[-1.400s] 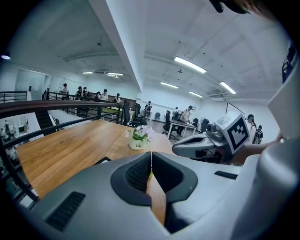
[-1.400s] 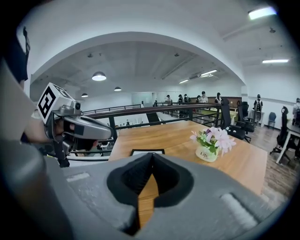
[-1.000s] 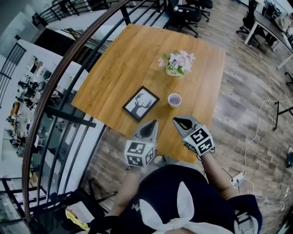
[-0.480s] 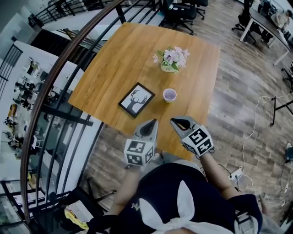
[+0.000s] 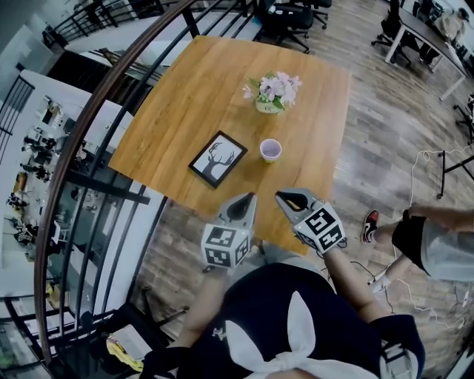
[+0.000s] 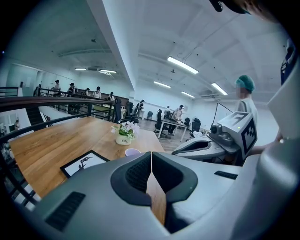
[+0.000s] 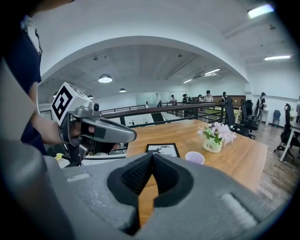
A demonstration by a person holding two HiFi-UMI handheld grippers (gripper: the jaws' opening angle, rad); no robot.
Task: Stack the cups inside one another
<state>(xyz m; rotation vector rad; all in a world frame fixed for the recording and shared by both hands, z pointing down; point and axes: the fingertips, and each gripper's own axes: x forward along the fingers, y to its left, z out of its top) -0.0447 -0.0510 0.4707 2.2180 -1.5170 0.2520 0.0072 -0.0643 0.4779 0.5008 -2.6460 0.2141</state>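
A pale lilac cup (image 5: 271, 149) stands upright on the wooden table (image 5: 200, 96), right of a framed deer picture (image 5: 218, 159). The same cup (image 6: 132, 152) shows in the left gripper view, and the cup (image 7: 195, 157) shows again in the right gripper view. My left gripper (image 5: 250, 198) hangs near the table's front edge, jaws shut with nothing between them. Beside it my right gripper (image 5: 281, 195) is also shut and empty. Both point toward the cup from a short distance; neither touches it. I see only this one cup.
A small pot of pink flowers (image 5: 271, 92) stands behind the cup. A black railing (image 5: 96, 118) runs along the table's left side. A person's legs (image 5: 415, 229) show at the right on the wood floor. Office chairs (image 5: 292, 18) stand beyond the table.
The table, cup and picture have slid slightly up and left in the head view as I moved. A person's legs have come into view at the right. Both grippers stay shut.
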